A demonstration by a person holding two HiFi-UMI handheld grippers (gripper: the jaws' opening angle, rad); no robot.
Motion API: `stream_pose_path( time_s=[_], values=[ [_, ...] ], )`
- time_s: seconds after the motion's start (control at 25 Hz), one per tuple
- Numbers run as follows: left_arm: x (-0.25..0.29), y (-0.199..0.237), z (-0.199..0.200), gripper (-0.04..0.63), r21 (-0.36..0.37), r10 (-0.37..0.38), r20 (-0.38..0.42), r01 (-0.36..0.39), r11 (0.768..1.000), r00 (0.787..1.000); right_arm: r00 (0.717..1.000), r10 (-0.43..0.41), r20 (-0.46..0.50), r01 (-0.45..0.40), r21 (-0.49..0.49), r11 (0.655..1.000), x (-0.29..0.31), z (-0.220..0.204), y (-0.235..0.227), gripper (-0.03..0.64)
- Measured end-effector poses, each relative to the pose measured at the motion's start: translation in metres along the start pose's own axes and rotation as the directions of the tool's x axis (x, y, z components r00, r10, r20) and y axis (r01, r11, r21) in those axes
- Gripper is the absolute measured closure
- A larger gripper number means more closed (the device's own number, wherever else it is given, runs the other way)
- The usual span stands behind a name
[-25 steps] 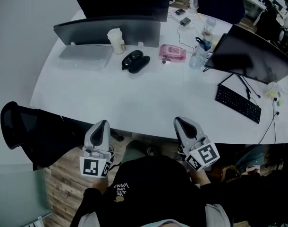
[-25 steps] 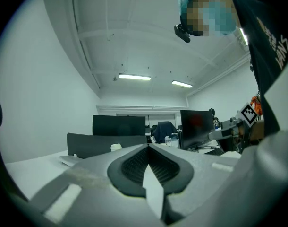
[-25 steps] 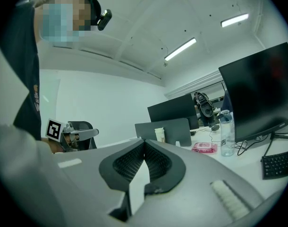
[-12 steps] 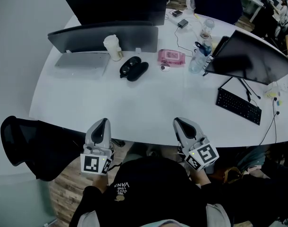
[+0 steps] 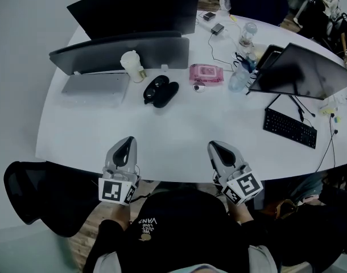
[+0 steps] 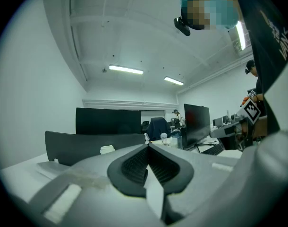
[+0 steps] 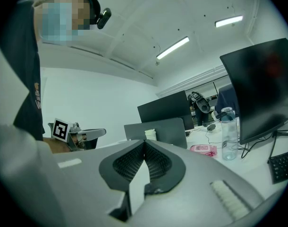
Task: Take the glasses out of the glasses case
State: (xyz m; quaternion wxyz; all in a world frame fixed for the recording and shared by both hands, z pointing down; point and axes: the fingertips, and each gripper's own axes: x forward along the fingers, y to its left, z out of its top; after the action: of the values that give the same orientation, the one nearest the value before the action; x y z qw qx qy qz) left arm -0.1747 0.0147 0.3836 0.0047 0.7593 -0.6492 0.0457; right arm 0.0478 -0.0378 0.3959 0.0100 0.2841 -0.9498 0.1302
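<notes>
Two grippers sit at the lower middle of the head view, at the near edge of the white table (image 5: pixel 179 131). The left gripper (image 5: pixel 127 142) has its jaws closed tip to tip with nothing between them. The right gripper (image 5: pixel 214 147) is likewise closed and empty. The dark glasses case (image 5: pixel 161 91) lies on the table in the upper middle of the frame, well apart from both grippers. It sits between a white cup (image 5: pixel 131 65) on its left and a pink pack (image 5: pixel 206 73) on its right. A black keyboard (image 5: pixel 289 128) lies at the right.
</notes>
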Motion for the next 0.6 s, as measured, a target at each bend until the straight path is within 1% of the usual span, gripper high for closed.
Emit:
stream_pose_path(
  time_s=[0.36, 0.6],
  values=[
    [0.054, 0.017, 0.002, 0.594, 0.037, -0.103, -0.022, 0.104, 0.994, 0.994, 0.997, -0.081, 0.017, 0.081, 0.017, 0.997, 0.020, 0.006, -0.017, 0.615],
    [0.080, 0.030, -0.001, 0.594, 0.047, -0.140, -0.035, 0.142, 0.989, 0.990, 0.994, -0.112, 0.019, 0.111, 0.027, 0.993, 0.033, 0.006, -0.022, 0.615]
  ],
)
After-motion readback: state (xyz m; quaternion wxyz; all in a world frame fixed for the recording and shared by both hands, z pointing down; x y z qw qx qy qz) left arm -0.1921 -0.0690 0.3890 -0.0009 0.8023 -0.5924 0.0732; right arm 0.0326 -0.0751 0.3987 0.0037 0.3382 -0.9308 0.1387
